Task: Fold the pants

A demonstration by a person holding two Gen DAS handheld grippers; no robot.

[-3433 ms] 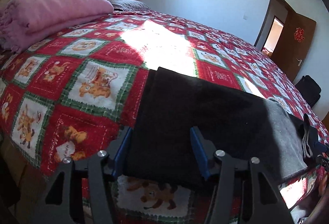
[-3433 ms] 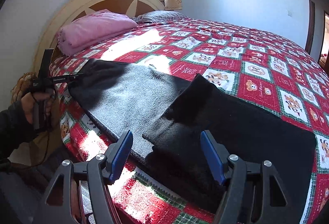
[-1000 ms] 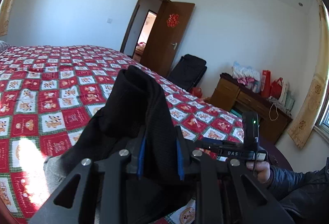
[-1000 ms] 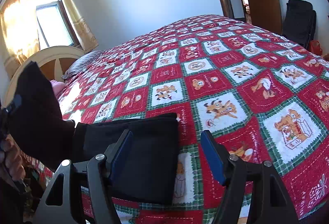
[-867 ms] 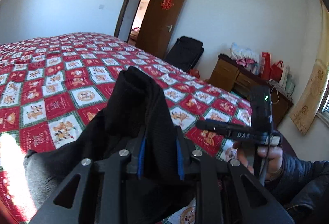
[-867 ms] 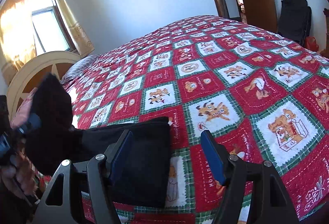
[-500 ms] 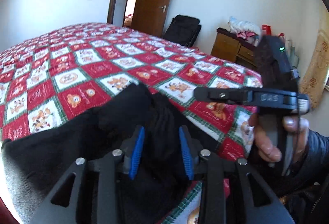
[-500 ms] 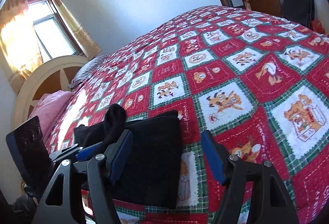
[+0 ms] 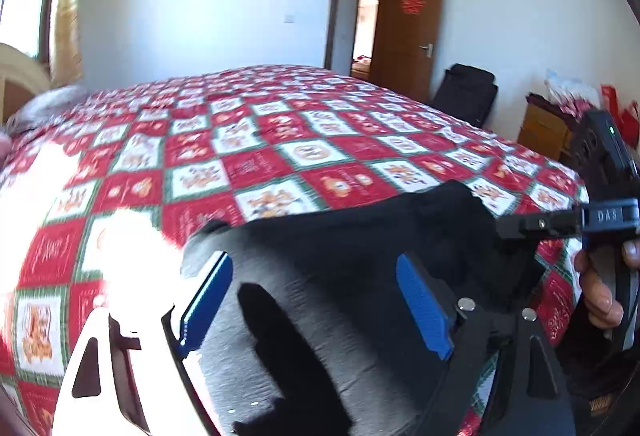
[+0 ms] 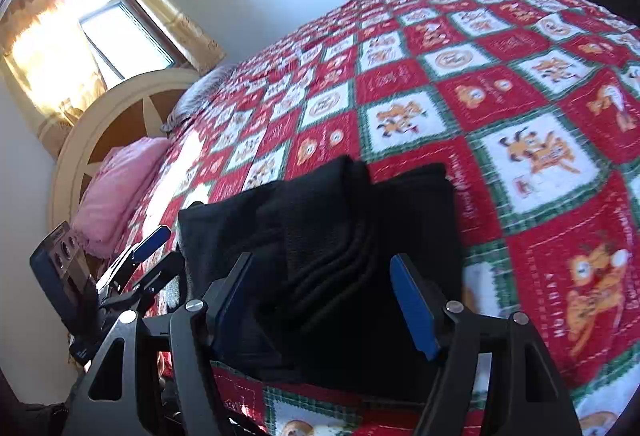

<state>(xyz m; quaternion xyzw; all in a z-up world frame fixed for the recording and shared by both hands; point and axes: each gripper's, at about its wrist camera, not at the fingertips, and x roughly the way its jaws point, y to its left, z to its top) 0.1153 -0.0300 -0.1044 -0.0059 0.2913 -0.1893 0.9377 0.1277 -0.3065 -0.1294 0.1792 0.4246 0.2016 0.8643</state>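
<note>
The black pants [image 9: 360, 276] lie folded in layers near the front edge of the bed, on the red, green and white quilt [image 9: 280, 155]. My left gripper [image 9: 316, 300] is open just above the folded cloth and holds nothing. In the right wrist view the pants [image 10: 332, 236] lie as a thick stack with one end doubled over on top. My right gripper [image 10: 324, 296] is open, its blue pads either side of the stack's near edge. The left gripper shows at the stack's left end [image 10: 148, 240], and the right one at the far right [image 9: 560, 224].
A pink folded blanket [image 10: 116, 187] lies by the cream headboard [image 10: 104, 107] at the bed's left end. A brown door [image 9: 412, 27], a black bag [image 9: 464, 95] and a wooden dresser [image 9: 544, 127] stand beyond the bed.
My left gripper carried the pants' end over onto the rest, let it go and opened. The pants now lie doubled. My right gripper stayed open and came closer to the stack.
</note>
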